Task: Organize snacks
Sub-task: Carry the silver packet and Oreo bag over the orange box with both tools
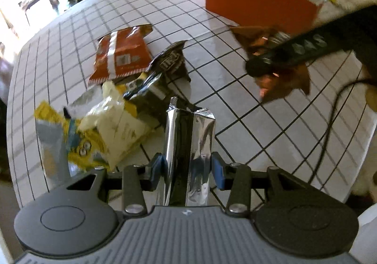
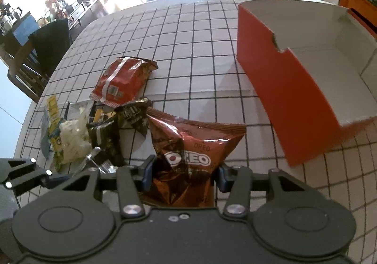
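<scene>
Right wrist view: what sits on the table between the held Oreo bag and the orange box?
Nothing: only bare gridded tablecloth separates the Oreo bag, shut in the right gripper, from the orange box.

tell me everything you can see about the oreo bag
The Oreo bag is a small pouch of glossy, crinkled brown-copper foil with a white Oreo logo and a crimped, serrated top seal that looks unopened. It is held between the blue-padded fingers of the right gripper, its sealed top pointing away from the camera. The left wrist view shows it blurred, under that gripper and near the orange box. Whether it touches the checked tablecloth is unclear.
</scene>
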`<state>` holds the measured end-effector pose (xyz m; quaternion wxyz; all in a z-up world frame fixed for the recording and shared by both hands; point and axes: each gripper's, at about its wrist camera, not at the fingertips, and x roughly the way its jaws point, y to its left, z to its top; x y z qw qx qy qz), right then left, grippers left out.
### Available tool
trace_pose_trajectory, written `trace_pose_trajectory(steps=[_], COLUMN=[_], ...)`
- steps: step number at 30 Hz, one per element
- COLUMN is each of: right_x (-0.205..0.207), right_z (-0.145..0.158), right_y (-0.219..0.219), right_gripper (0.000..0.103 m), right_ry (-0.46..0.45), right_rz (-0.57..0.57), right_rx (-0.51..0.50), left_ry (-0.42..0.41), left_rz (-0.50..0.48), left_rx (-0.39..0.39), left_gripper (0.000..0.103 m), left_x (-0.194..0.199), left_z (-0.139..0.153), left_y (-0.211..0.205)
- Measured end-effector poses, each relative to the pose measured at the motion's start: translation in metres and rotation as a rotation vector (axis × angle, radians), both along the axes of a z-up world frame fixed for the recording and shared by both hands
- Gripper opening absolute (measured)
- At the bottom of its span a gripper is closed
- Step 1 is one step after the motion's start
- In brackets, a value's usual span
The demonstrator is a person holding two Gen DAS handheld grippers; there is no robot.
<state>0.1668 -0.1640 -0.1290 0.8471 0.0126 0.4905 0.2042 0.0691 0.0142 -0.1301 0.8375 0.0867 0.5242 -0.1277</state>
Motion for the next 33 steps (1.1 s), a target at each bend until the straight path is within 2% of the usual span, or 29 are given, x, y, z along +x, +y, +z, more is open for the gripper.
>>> trace_pose_trajectory(steps=[6, 18, 24, 33], right_x=[-0.026, -0.054, -0.035, 0.023], right_z=[0.015, 0.067, 0.087, 0.094], right_y=[-0.012, -0.044, -0.071, -0.121], right_gripper=[0.049, 0.049, 0.049, 0.049], right_ry=[-0.029, -0.142, -0.182, -0.212], right_rz=[-0.016, -0.048, -0.068, -0.08], right_rx=[-0.009, -0.05, -0.058, -0.076], left_ry=[-0.022, -0.135, -0.201, -0.196], left_rz=[0.054, 0.017, 0.014, 0.007], left_rx=[-0.066, -0.121, -0.11, -0.128], left_gripper=[0.043, 0.043, 0.043, 0.043], left_x=[-0.019, -0.022, 0.003, 0.071], left_z=[0.013, 0.063, 0.093, 0.108], left_y=[0.012, -0.018, -0.049, -0.107])
